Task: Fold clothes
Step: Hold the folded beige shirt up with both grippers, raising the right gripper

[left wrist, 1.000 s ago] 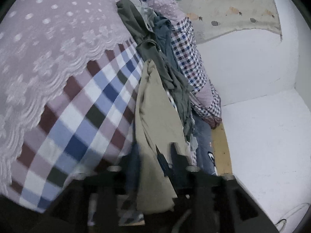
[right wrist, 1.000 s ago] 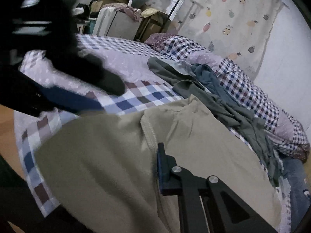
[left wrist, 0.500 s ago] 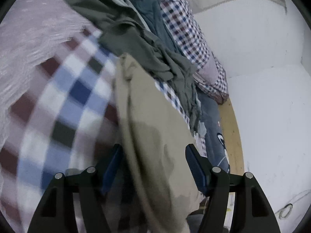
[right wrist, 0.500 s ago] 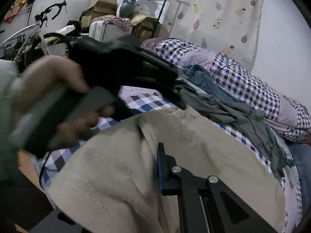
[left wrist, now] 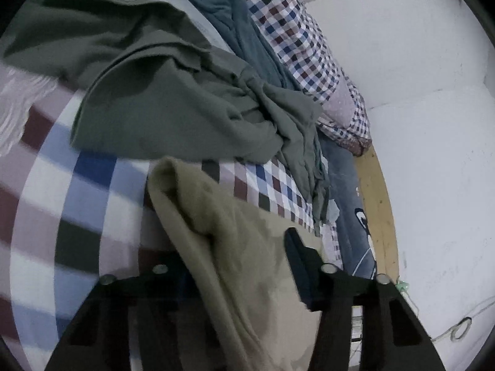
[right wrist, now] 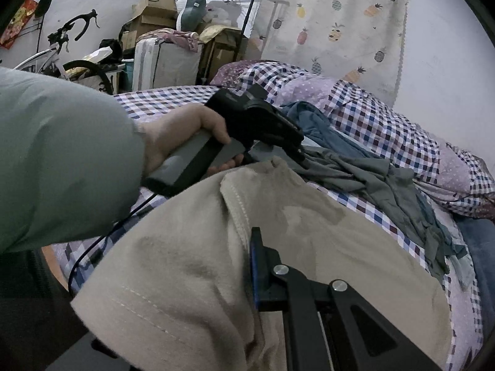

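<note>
1. Swinging further down the bed since a second ago, the left tongs are now facing the green heap.
2. Both tongs are carrying the beige garment over the bed; left straddling a fold, seemingly clenched.
3. Right tongs: grip hidden, cannot tell.
4. Mid-fold, I judge; next, laying it flat.
</note>
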Tool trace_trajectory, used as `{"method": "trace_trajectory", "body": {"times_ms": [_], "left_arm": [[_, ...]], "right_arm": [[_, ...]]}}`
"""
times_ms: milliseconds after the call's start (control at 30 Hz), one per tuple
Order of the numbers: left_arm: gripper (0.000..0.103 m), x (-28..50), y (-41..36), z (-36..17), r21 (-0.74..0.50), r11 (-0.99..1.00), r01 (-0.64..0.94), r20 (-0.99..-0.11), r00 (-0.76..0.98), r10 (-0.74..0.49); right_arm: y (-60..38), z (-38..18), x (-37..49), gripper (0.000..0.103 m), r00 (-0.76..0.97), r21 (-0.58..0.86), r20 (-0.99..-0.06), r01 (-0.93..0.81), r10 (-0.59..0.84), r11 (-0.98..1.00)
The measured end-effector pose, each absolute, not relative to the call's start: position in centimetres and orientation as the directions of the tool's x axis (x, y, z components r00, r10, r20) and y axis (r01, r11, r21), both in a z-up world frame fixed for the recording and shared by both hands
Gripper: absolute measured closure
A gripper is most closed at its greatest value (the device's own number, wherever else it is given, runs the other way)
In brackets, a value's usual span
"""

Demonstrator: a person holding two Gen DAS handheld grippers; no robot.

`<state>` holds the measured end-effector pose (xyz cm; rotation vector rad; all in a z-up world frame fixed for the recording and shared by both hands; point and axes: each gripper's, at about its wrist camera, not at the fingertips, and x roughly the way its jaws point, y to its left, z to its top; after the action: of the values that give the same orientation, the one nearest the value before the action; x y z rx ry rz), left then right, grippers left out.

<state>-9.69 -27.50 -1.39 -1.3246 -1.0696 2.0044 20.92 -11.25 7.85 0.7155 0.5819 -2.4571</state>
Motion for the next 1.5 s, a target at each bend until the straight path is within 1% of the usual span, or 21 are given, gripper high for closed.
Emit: {"method": "trace_trajectory", "body": {"times_ms": [33, 67, 133, 233, 367, 567, 600, 667, 767, 833, 933, 1067, 1300, 1500], "left_arm": [[0.066, -9.9, -27.6, -1.5, -0.824, -0.567, 0.016, -0.525, -0.397, 0.753], [0.071, -10.1, -27.7, -1.6, -0.824, -0.566, 0.02, -0.527, -0.395, 0.753], [0.085, -10.5, -27.9, -2.0, -0.824, -0.565, 0.037, -0.533, -0.391, 0.751], [0.089, -10.7, -28.0, -2.2, -0.832, -0.553, 0.047, -0.526, -0.385, 0.758], [0.092, -10.0, -29.0, 0.9, -0.848, -0.529, -0.014, -0.473, -0.43, 0.769], [0.095, -8.6, -30.4, 5.9, -0.86, -0.497, -0.117, -0.384, -0.493, 0.781], [0.095, -8.2, -30.5, 7.1, -0.858, -0.494, -0.14, -0.369, -0.502, 0.782], [0.095, -7.1, -31.4, 9.4, -0.872, -0.453, -0.186, -0.302, -0.524, 0.797], [0.095, -5.9, -33.2, 12.0, -0.871, -0.434, -0.23, -0.241, -0.571, 0.785], [0.095, -6.1, -34.0, 10.8, -0.87, -0.461, -0.173, -0.286, -0.583, 0.76], [0.095, -6.8, -34.7, 7.6, -0.865, -0.499, -0.059, -0.378, -0.578, 0.723], [0.095, -7.2, -34.3, 5.8, -0.839, -0.545, -0.007, -0.449, -0.557, 0.699], [0.094, -6.5, -31.7, 7.8, -0.807, -0.589, -0.056, -0.47, -0.544, 0.695], [0.094, -5.4, -27.1, 10.2, -0.762, -0.64, -0.098, -0.505, -0.529, 0.682]], "right_arm": [[-11.2, 7.8, 21.0, 0.098, -0.729, -0.253, -0.589, 0.575, -0.348, -0.778], [-11.2, 7.8, 21.0, 0.098, -0.728, -0.253, -0.591, 0.575, -0.346, -0.778], [-11.2, 7.6, 21.1, 0.098, -0.726, -0.252, -0.596, 0.575, -0.343, -0.779], [-11.3, 7.3, 21.2, 0.098, -0.721, -0.25, -0.604, 0.575, -0.339, -0.779], [-11.8, 7.2, 21.5, 0.098, -0.726, -0.26, -0.608, 0.563, -0.32, -0.784], [-12.7, 8.2, 22.5, 0.099, -0.716, -0.228, -0.597, 0.584, -0.362, -0.779], [-13.0, 8.5, 22.8, 0.099, -0.713, -0.223, -0.594, 0.591, -0.372, -0.775], [-13.6, 9.6, 23.6, 0.099, -0.709, -0.207, -0.58, 0.604, -0.401, -0.77], [-14.5, 12.0, 24.6, 0.099, -0.715, -0.173, -0.528, 0.619, -0.458, -0.766], [-15.4, 12.4, 24.5, 0.099, -0.709, -0.152, -0.515, 0.629, -0.482, -0.762], [-16.2, 10.8, 23.3, 0.099, -0.679, -0.105, -0.546, 0.637, -0.492, -0.763], [-15.6, 9.3, 22.2, 0.099, -0.648, -0.029, -0.575, 0.626, -0.499, -0.779], [-13.5, 9.0, 22.4, 0.099, -0.652, 0.034, -0.557, 0.601, -0.515, -0.799], [-9.0, 9.8, 22.9, 0.099, -0.673, 0.094, -0.538, 0.551, -0.508, -0.829]]}}
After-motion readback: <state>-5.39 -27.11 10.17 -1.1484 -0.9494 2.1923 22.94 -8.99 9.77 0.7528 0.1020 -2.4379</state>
